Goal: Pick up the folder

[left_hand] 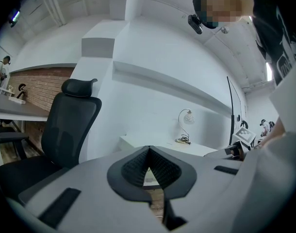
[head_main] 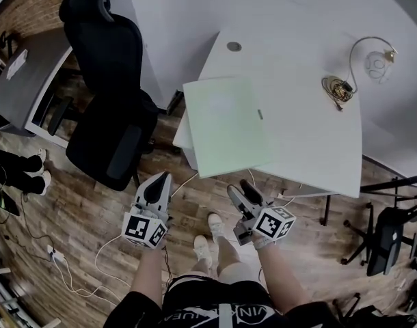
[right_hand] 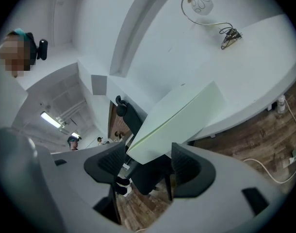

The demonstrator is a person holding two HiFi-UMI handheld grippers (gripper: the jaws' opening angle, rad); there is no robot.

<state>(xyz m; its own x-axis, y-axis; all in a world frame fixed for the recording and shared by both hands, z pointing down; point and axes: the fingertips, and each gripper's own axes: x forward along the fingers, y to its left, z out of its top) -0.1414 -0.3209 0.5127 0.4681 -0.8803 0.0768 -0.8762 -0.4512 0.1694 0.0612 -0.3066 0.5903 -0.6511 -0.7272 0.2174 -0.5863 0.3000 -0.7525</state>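
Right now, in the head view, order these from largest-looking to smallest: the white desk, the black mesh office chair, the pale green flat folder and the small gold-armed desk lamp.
1. white desk
2. black office chair
3. pale green folder, lying on the desk
4. small desk lamp
No two look alike in size.

Counts: 1 pale green folder (head_main: pixel 227 125). 2 desks: 1 white desk (head_main: pixel 311 135), 1 grey desk (head_main: pixel 27 80). 1 black office chair (head_main: pixel 109 80). 1 gooseneck lamp (head_main: pixel 377 64). 1 cable grommet (head_main: pixel 234 46) in the white top. 2 grippers: left gripper (head_main: pixel 160 178), right gripper (head_main: pixel 240 187).
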